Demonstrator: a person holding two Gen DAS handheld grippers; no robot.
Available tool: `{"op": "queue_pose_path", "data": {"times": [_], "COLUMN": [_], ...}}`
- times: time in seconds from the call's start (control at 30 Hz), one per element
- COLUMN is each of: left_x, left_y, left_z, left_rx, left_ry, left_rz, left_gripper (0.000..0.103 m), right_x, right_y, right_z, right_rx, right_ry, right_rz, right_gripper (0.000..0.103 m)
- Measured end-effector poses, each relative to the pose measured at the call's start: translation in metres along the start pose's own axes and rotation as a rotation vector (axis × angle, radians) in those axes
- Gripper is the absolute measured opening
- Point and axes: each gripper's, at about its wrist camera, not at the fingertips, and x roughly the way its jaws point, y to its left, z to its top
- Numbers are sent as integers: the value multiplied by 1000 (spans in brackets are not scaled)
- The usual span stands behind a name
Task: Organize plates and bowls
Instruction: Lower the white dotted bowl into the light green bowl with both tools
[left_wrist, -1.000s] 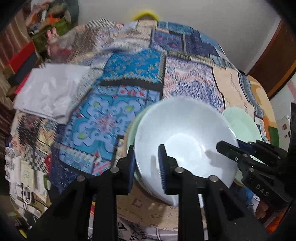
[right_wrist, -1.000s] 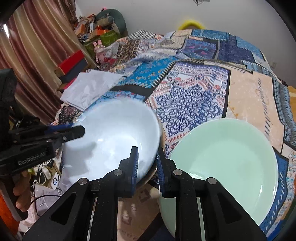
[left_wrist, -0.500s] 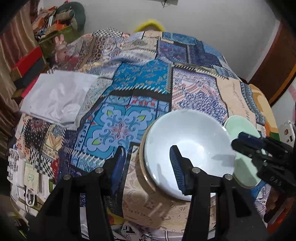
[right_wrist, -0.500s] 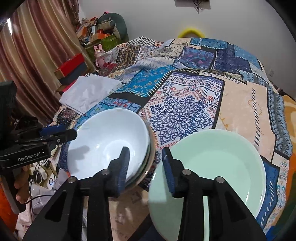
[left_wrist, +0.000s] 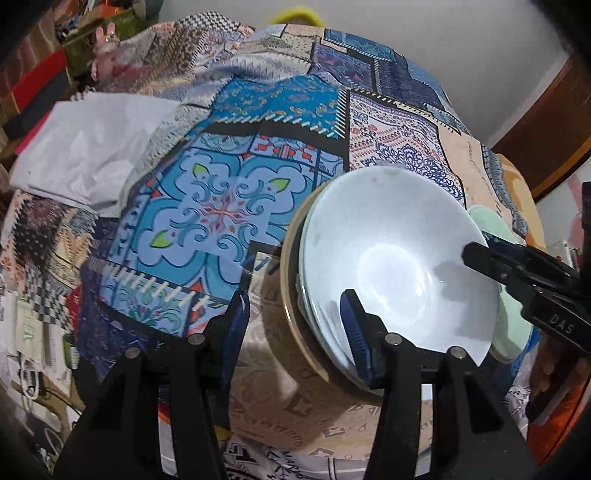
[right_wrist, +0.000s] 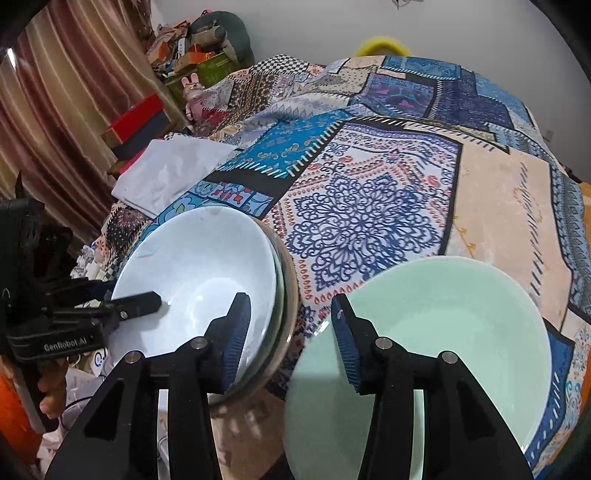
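Note:
A white bowl (left_wrist: 399, 266) (right_wrist: 195, 273) sits nested on top of a stack, inside a pale green bowl and a tan-rimmed bowl (right_wrist: 291, 295), on the patchwork cloth. My left gripper (left_wrist: 295, 332) stands open astride the stack's near-left rim without pressing it. One of its fingers (right_wrist: 140, 302) reaches over the white bowl in the right wrist view. My right gripper (right_wrist: 290, 339) has its jaws opening, with the stack's right rim between them and untouched; its fingers (left_wrist: 480, 258) show over the bowl's right side. A pale green plate (right_wrist: 443, 350) (left_wrist: 484, 218) lies just right of the stack.
A crumpled white sheet (left_wrist: 92, 155) (right_wrist: 170, 173) lies at the cloth's left side. Red boxes (right_wrist: 136, 118) and clutter stand by the curtain beyond it. A yellow object (right_wrist: 380, 44) peeks over the far edge. The cloth's near edge drops off just below the stack.
Both grippers have let go of the white bowl's rim and opened. The bowl has settled down into the stack, and the left gripper has sunk lower.

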Motion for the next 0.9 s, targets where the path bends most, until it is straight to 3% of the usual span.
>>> {"op": "queue_pose_path", "data": {"times": [0.3,0.5,0.7,0.9], "left_x": [12,13,18,16], "left_y": [9,8,2,0], "left_z": [-7,-7,-6,-5], "left_rx": [-17,-18,-21,-50], "left_ry": [9,14,52,49], "left_rz": [-37,-55,-125,-105], "left_gripper": [52,48,36,36], "right_x": [18,26,26,24], "right_y": [13,19,18,18], "right_z": [-4,-6,-5,-4], "right_rx": [-23,-40,-19,-2], "right_ry": [64,80,70,59], "right_rz": [41,17,19,14], "right_gripper": [30,30,29,29]}}
